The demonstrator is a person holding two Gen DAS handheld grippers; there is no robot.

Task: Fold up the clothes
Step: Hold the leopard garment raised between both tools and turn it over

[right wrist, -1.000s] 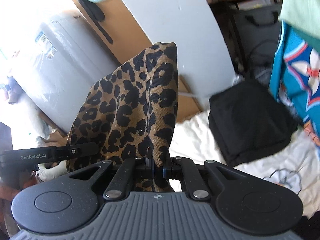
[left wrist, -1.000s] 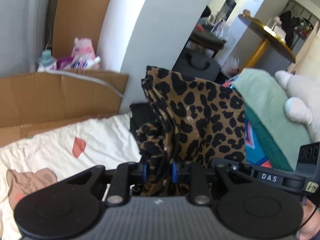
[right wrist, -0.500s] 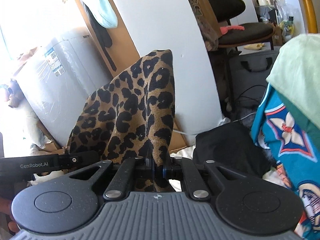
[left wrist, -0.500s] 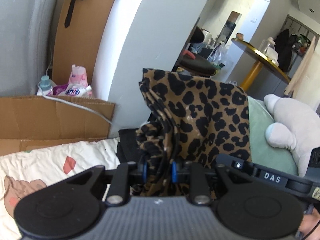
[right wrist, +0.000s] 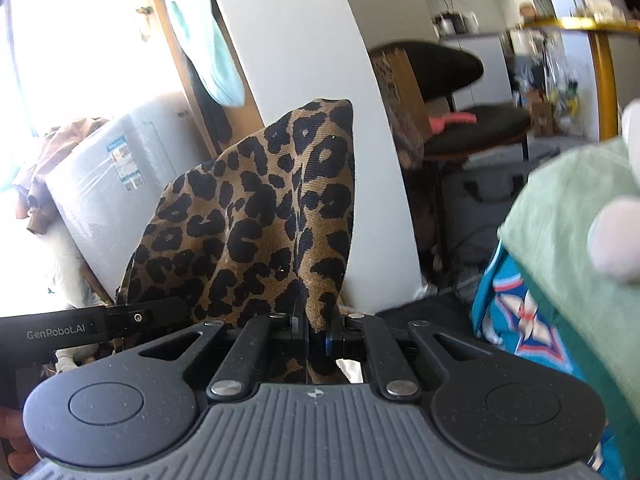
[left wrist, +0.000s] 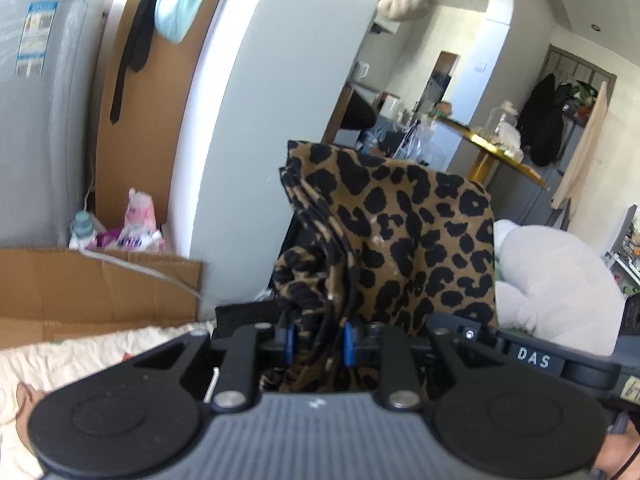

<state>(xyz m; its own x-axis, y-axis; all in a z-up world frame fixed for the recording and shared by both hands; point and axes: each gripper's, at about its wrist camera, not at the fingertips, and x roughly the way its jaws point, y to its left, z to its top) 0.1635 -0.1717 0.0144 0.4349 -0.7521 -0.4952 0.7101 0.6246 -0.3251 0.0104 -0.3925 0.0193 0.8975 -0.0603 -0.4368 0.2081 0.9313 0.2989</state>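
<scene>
A leopard-print garment [left wrist: 404, 240] is held up in the air between both grippers. My left gripper [left wrist: 317, 344] is shut on a bunched, pleated edge of it, and the cloth stands up from the jaws and spreads right. My right gripper [right wrist: 316, 332] is shut on another edge of the leopard-print garment [right wrist: 260, 232], which rises to a point above the jaws. The other gripper's black body [right wrist: 92, 326] shows at the left of the right wrist view. The lower part of the garment is hidden behind the gripper bodies.
A white printed bedsheet [left wrist: 96, 354] lies below, with a dark folded garment [left wrist: 244, 316] on it. Cardboard [left wrist: 100, 284] lines the wall. A pale plush toy [left wrist: 560, 280] and a stack of green and teal clothes [right wrist: 568, 248] sit to the right. A white pillar [left wrist: 256, 120] stands behind.
Both grippers have lifted and tilted upward with the leopard-print garment; the bed and the clothes stack have dropped lower in view, and more of the room behind shows. The grips are unchanged.
</scene>
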